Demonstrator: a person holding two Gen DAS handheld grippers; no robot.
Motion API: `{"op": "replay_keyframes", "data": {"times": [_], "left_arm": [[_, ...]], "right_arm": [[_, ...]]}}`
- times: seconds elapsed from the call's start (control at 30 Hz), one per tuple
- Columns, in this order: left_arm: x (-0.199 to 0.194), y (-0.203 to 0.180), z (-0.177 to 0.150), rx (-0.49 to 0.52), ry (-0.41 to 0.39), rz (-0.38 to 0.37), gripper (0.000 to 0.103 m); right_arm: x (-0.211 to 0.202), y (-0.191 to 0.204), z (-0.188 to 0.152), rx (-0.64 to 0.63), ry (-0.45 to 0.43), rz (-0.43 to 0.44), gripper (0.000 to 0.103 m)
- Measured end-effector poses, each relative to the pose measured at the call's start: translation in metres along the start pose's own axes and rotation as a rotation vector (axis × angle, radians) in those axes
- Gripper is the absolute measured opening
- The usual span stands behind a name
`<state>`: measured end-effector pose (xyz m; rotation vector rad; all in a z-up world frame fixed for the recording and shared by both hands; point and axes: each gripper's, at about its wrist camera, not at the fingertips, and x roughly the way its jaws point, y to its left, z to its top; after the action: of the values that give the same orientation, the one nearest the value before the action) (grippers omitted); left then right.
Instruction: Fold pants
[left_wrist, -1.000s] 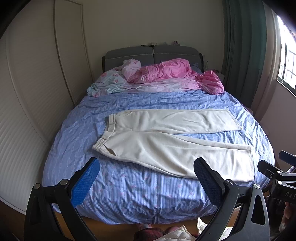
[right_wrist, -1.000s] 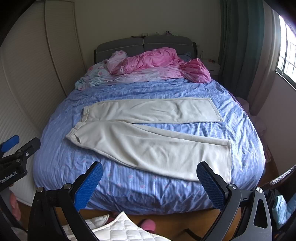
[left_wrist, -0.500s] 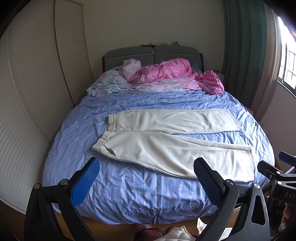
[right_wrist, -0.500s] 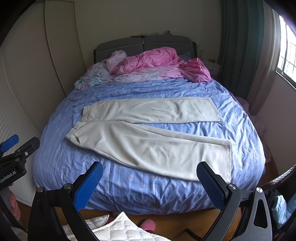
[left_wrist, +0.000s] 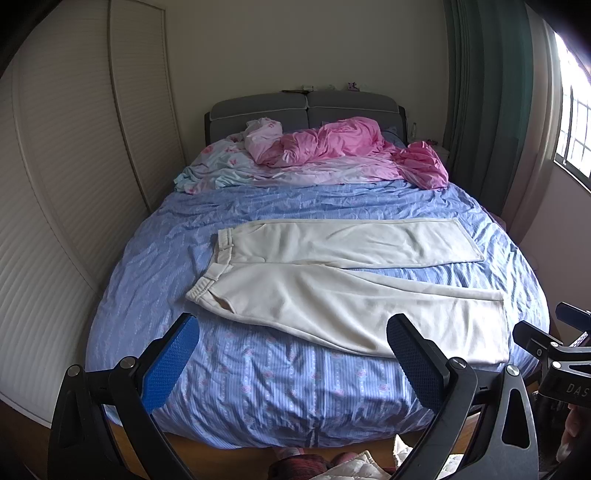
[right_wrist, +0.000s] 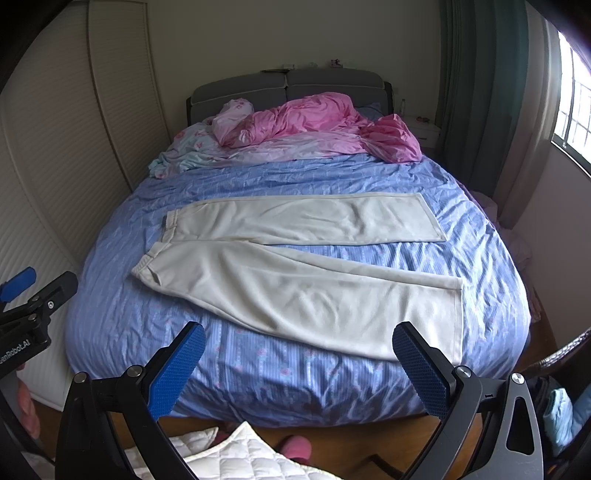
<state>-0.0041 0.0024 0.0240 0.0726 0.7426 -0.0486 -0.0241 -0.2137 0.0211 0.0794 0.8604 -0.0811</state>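
Observation:
Cream pants (left_wrist: 332, 280) lie flat on the blue bedspread, waistband to the left, both legs spread apart toward the right. They also show in the right wrist view (right_wrist: 303, 266). My left gripper (left_wrist: 291, 354) is open and empty, held off the foot of the bed, short of the near leg. My right gripper (right_wrist: 299, 358) is open and empty too, also off the foot of the bed, its right pad (right_wrist: 421, 369) near the hem of the near leg. Neither touches the pants.
The bed (left_wrist: 258, 387) has a blue striped cover, with crumpled pink bedding (left_wrist: 332, 147) by the grey headboard. White slatted wardrobe doors (left_wrist: 55, 221) stand left, green curtains (left_wrist: 476, 110) and a window right. A white quilted cloth (right_wrist: 236, 454) lies on the wooden floor.

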Motion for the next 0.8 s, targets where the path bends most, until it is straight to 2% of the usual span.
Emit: {"op": "replay_keyframes", "data": {"times": [0.23,0.3,0.53,0.8], "left_arm": [[0.003,0.009,0.004,-0.013,0.009,0.003,0.103],[0.011,0.020,0.005,-0.022,0.021,0.004,0.103],[0.036,0.052,0.004,-0.043,0.067,0.018,0.103],[0.095,0.106,0.010,-0.059,0.162,0.049,0.103]], "right_arm": [[0.001,0.005,0.005,-0.008,0.012,0.003,0.103],[0.012,0.014,-0.002,-0.015,0.026,0.005,0.103],[0.034,0.037,0.009,-0.023,0.081,0.013,0.103],[0.091,0.079,0.024,0.003,0.200,0.008,0.103]]}}
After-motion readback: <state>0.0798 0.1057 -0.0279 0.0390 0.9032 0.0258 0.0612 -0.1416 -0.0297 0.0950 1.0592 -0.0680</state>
